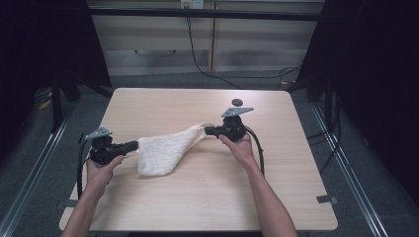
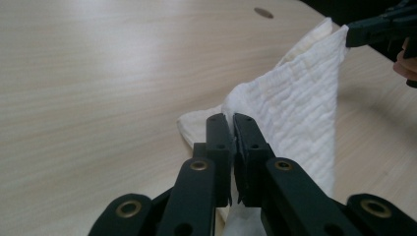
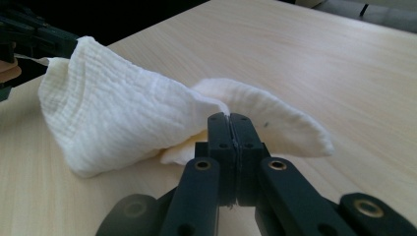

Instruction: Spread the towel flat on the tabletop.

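- Forearms enter from the bottom edge of the high view, nearest the camera, one to each side of the pale wooden table (image 1: 197,197), the largest thing here.
- White cloth (image 1: 163,150) comes next in size: it is strung between the two tongs, its long axis running from lower left up to upper right across the table, its middle sagging with the lower fold resting on or just above the wood.
- Left gripper (image 1: 132,145) is clenched on the cloth's lower-left corner; in the left gripper view the jaws pinch the fabric's edge, and the cloth stretches away toward the other tool.
- Right gripper (image 1: 207,130) is clenched on the far, upper-right corner; in the right gripper view its jaws meet on the fabric.
- Each hand sits at its own end, so the cloth lies between them and neither is nearer; spreading it likely depends on drawing both ends apart along that diagonal.
- Small dark spot (image 1: 237,102) marks the table beyond the right gripper.
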`<action>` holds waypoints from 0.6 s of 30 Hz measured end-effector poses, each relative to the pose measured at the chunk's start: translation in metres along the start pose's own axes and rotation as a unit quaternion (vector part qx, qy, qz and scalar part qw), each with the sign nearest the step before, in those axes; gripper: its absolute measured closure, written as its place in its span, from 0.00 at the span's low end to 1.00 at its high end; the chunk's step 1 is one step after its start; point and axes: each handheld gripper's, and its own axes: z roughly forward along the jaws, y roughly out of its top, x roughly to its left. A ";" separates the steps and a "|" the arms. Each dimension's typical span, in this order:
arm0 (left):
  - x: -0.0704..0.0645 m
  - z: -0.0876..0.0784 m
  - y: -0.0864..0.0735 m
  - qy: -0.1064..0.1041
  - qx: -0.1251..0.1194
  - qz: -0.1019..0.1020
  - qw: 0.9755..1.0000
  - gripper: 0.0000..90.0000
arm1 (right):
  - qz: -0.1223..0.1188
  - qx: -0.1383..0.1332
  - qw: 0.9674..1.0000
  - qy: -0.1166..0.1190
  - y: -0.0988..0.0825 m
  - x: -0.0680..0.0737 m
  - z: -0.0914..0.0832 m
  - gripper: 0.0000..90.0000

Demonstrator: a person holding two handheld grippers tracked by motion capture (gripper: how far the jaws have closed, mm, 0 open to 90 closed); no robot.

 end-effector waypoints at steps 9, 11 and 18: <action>-0.011 -0.002 0.022 -0.004 -0.016 0.022 1.000 0.96 | -0.017 -0.027 0.999 -0.014 0.018 -0.001 -0.039 0.99; -0.014 -0.004 0.030 -0.005 -0.023 0.027 0.999 0.96 | -0.020 -0.032 0.999 -0.016 0.022 -0.001 -0.047 0.99; -0.024 -0.007 0.051 -0.012 -0.037 0.044 0.998 0.96 | -0.035 -0.043 0.998 -0.025 0.033 0.001 -0.069 0.99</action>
